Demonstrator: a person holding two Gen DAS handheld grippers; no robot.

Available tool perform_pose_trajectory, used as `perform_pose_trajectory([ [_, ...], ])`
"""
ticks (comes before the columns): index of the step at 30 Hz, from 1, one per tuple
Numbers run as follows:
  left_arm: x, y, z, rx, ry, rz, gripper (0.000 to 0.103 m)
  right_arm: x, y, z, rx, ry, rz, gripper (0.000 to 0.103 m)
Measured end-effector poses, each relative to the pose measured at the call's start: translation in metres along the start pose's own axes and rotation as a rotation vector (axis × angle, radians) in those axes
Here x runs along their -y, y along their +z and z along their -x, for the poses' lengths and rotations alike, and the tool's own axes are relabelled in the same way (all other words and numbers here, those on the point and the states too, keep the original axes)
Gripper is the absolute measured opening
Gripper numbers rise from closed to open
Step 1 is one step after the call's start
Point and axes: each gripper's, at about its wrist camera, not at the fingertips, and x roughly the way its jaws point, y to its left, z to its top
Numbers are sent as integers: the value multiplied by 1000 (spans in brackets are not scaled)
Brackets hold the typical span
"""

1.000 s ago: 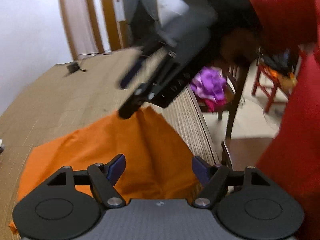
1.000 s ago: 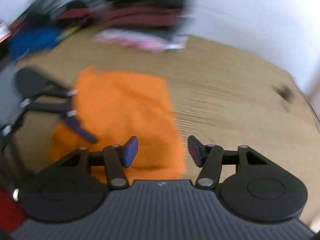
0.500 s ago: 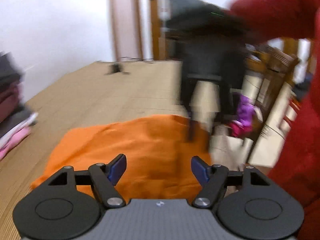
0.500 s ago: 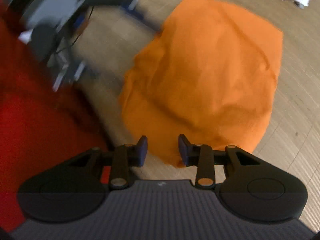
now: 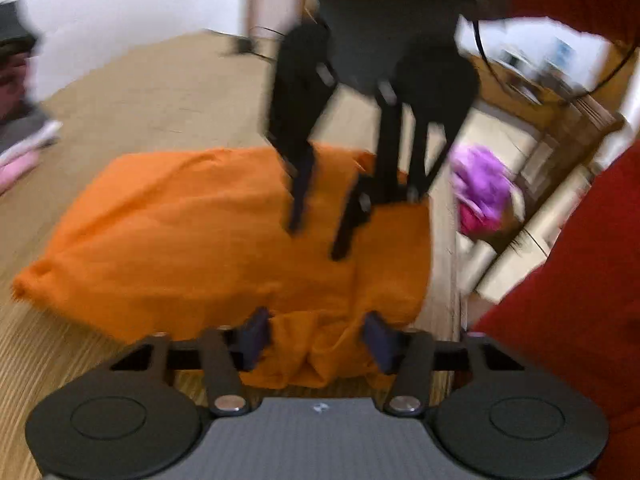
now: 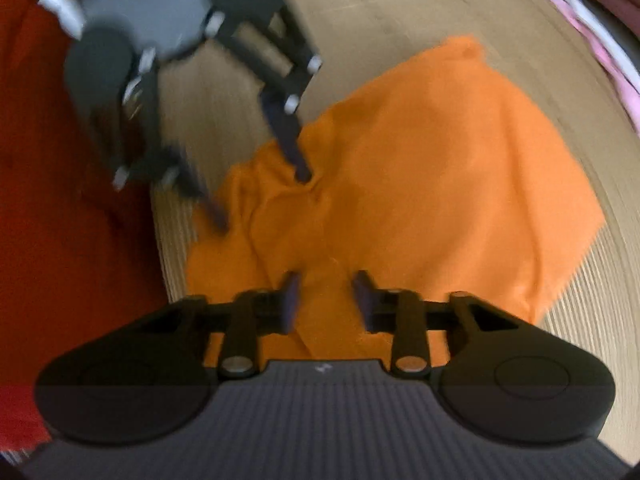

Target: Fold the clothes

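Left tool (image 5: 316, 338) and right tool (image 6: 326, 300) closing, jaws apart, astride rumpled orange cloth (image 5: 200, 236).

Both claws have been brought down from above the crumpled orange cloth garment (image 5: 224, 236) onto its near edge. The jaws of the left claw (image 5: 316, 338) have just been closing, with a bunched fold between them. The jaws of the right claw (image 6: 325, 300) have just been closing too, orange fabric between them.
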Motion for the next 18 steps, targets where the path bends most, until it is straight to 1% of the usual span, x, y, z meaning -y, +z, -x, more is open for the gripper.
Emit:
perform_pose_trajectory([
  [1,1,-1,4,11,35,48,32,-2,-4,1,25,20,37,14],
  [2,4,-1,6,8,66,83,29,-4,-9,6,54,43,59,12],
  [5,16,-1,6,-26,153,150,29,-17,-29,22,132,86,123,11],
  [7,30,-2,7,-38,201,146,29,-30,-37,27,148,99,151,11],
  [10,44,-5,13,-34,245,94,31,-50,-48,33,170,119,191,11],
  [12,52,-8,17,-27,270,53,35,-65,-52,28,155,123,188,11],
  [13,55,-9,19,-24,274,35,41,-73,-53,26,147,124,186,12],
  [14,58,-9,18,-21,263,16,45,-74,-56,24,137,119,178,13],
  [15,62,-9,16,-20,258,-14,46,-75,-60,23,132,109,162,13],
  [18,76,-15,15,-13,266,-123,46,-71,-64,35,160,88,78,14],
])
